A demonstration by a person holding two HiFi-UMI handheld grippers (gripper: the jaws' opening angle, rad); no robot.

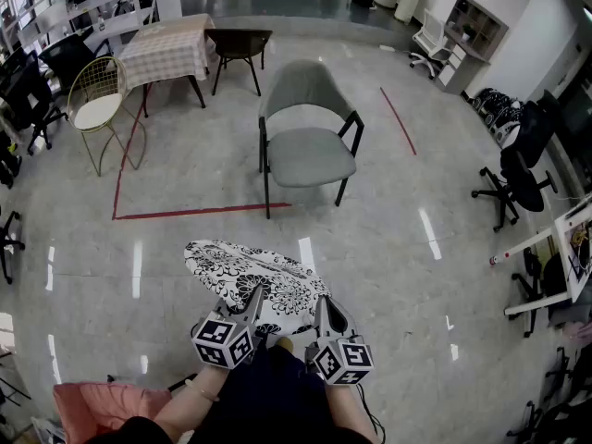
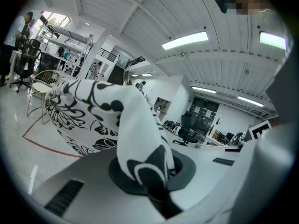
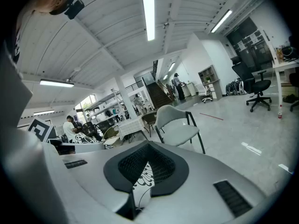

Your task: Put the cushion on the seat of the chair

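Observation:
A white cushion with black flower print [image 1: 252, 282] hangs in front of me, held by its near edge above the floor. My left gripper [image 1: 253, 296] is shut on the cushion [image 2: 126, 125], whose fabric bulges up between the jaws. My right gripper [image 1: 323, 311] is shut on a thin fold of the cushion [image 3: 141, 183]. The grey armchair with black legs [image 1: 309, 146] stands ahead of me, its seat bare; the chair [image 3: 177, 124] also shows in the right gripper view, right of centre and facing me.
A wire chair with a white seat [image 1: 97, 104], a table with a checked cloth [image 1: 166, 48] and a dark chair [image 1: 238, 44] stand at the back left. Black office chairs [image 1: 518, 169] and a white desk [image 1: 555, 257] are on the right. Red tape [image 1: 199, 212] lines the floor.

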